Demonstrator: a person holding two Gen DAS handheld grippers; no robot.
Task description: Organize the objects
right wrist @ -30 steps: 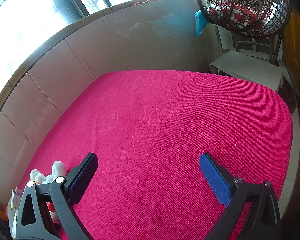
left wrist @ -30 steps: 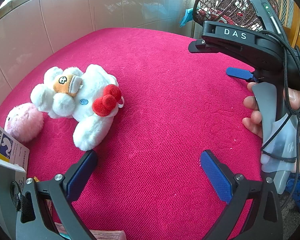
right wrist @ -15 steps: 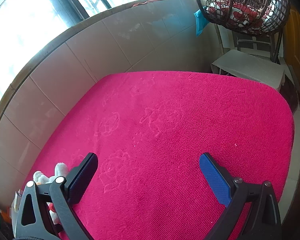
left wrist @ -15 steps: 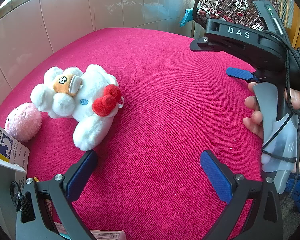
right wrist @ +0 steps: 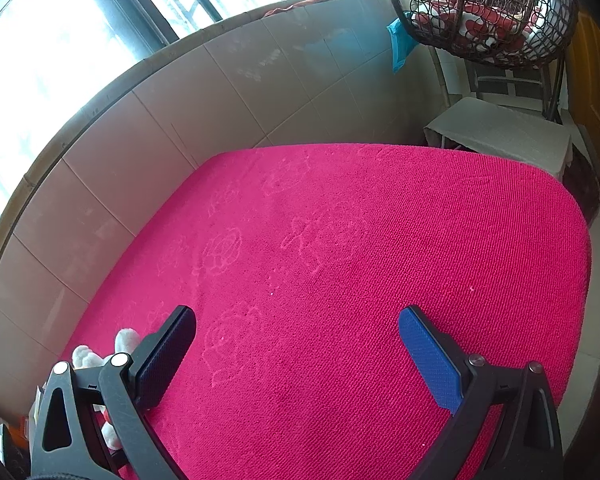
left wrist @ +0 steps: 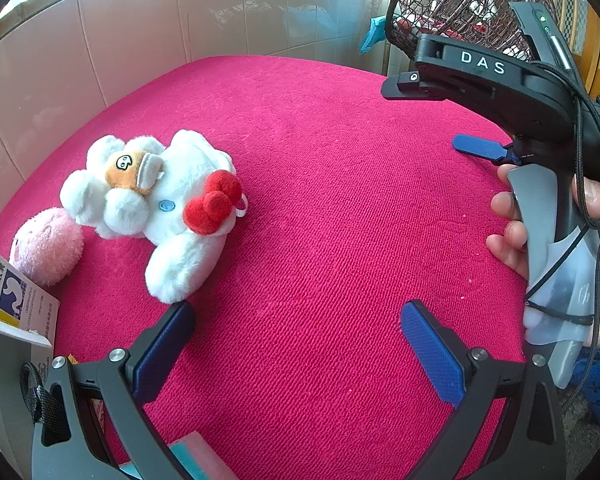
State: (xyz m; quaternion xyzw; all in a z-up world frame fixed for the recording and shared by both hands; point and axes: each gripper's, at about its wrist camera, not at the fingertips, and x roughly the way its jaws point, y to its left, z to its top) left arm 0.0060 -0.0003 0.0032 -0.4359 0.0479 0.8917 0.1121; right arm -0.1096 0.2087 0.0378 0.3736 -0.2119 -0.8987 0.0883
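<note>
Little has moved: right gripper (right wrist: 296, 344) tilted slightly. Both it and the left gripper (left wrist: 296, 340) hover, jaws wide, empty. White plush bear (left wrist: 168, 208) lies far left on the pink worktop (left wrist: 340, 220), touching a pink plush ball (left wrist: 46, 246).

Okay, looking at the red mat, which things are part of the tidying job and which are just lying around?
Likely for the job:
white plush toy with red bow
pink plush ball touching it
left gripper, open, empty
right gripper, open, empty

Just lying about:
printed box at the mat's edge, possibly
wire hanging chair
grey covered stool
</note>
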